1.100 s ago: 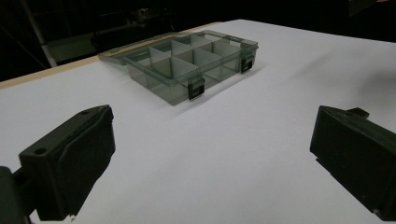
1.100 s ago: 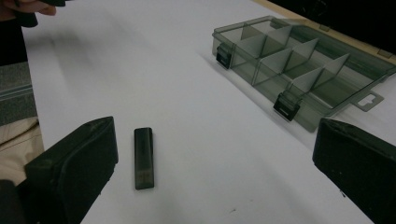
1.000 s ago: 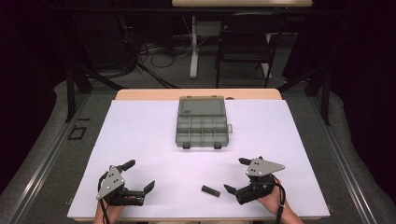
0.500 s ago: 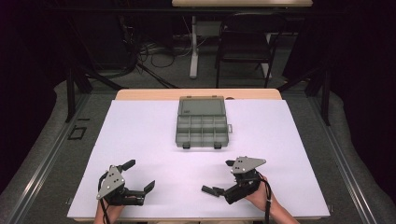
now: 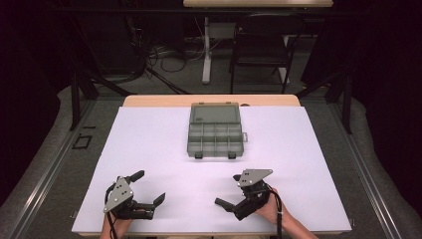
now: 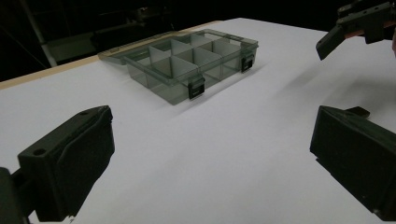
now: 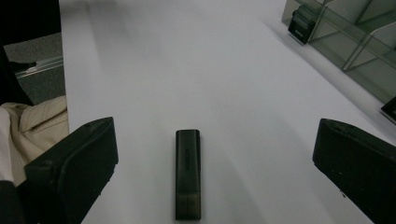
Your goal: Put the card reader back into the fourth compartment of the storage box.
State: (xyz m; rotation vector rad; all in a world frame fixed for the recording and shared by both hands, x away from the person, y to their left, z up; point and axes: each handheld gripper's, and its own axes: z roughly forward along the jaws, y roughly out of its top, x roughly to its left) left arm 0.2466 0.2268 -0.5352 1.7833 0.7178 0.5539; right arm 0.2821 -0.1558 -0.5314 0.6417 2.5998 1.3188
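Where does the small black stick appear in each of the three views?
High view: the black USB stick lies on the white table, at the right gripper.
Left gripper view: its end shows at the right, behind that view's own jaw.
Right gripper view: bottom centre, between the jaws.
Shared landmark: the compartment box.

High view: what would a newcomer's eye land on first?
Probably the clear compartment box, lid open, at the middle far part of the white table. Next, the two tongs near the front edge: the left tongs open and apart from anything, the right tongs open. In the right gripper view, a small black stick lies flat between the right tongs' jaws, untouched.
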